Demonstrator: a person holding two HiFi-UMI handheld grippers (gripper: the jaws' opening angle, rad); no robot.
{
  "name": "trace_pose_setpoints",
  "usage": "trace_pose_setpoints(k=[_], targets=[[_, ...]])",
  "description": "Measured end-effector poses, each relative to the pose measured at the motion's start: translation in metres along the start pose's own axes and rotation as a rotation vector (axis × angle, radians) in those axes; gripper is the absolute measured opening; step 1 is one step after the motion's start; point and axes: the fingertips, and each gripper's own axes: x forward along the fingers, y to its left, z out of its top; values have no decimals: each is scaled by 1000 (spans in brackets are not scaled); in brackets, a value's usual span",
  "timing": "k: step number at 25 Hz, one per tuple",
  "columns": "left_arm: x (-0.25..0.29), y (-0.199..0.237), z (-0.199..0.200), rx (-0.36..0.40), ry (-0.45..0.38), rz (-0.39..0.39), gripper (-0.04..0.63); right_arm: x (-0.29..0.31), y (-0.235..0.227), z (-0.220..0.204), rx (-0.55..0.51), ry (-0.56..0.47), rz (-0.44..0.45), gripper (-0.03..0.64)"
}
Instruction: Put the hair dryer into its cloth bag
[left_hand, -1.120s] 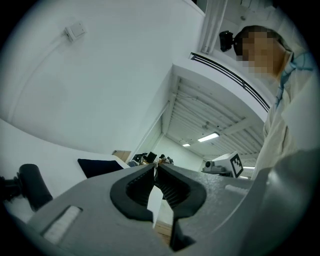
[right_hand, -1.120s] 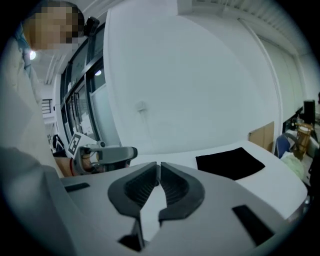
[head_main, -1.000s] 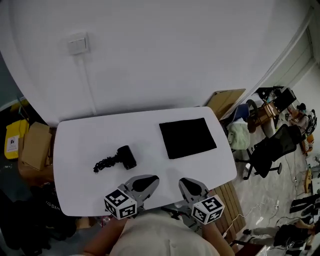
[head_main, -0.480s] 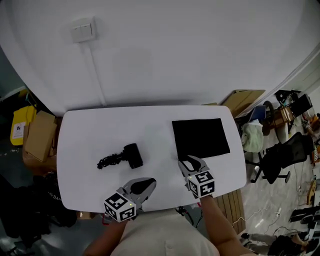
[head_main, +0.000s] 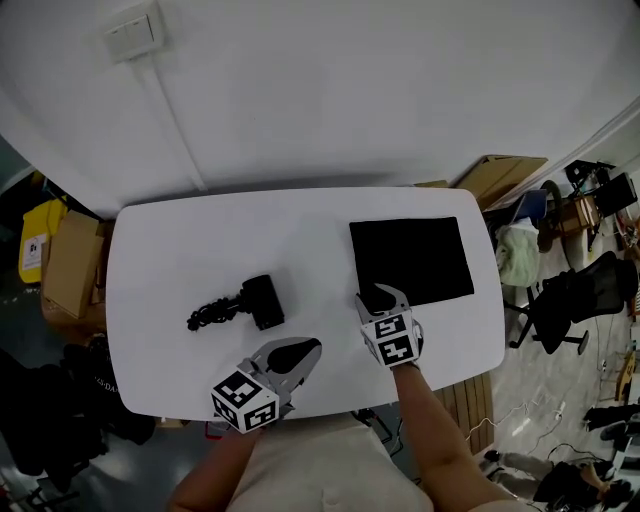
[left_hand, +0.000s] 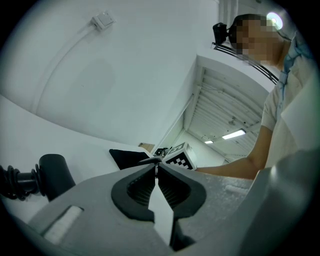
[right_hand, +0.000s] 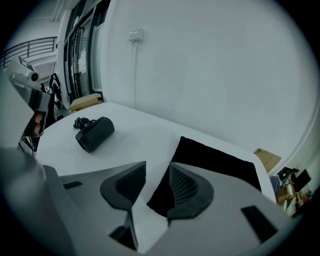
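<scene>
A black hair dryer (head_main: 262, 302) with a coiled cord (head_main: 210, 317) lies left of the middle of the white table (head_main: 170, 240). The flat black cloth bag (head_main: 412, 262) lies at the right. My right gripper (head_main: 375, 295) hangs at the bag's near left corner. Its jaws have just been opening and now stand open (right_hand: 157, 167); the bag's corner (right_hand: 215, 160) shows below the gap, with no pad pressing on it. My left gripper (head_main: 305, 350) stays near the front edge, just right of the dryer (left_hand: 52, 172), shut (left_hand: 156, 164) with nothing in it.
Cardboard boxes (head_main: 70, 265) and a yellow container (head_main: 35, 245) stand left of the table. More cardboard (head_main: 510, 175) and an office chair (head_main: 575, 300) are at the right. A switch (head_main: 133, 33) with a cable duct is on the wall behind.
My right gripper has moved forward from the table's front edge to the bag's near left corner, and its jaws have opened. The left gripper has shifted only slightly.
</scene>
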Motion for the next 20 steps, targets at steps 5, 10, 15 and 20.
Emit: trace_pose_setpoints(k=[5,10,15,20], targets=[[-3,7,-8,-15,17,14,11,28,-8,-16,-56,107,-56,155],[-8,15,-19,-39,35,29,11,46,-14,-32,-54,187,-88,153],[-9,18,-20,-45,33,30,11,50,-24,-42,-73,253,-160,67],[-16,29,-16,-31,16,55,11,48,-27,-46,-47,261,-166,34]])
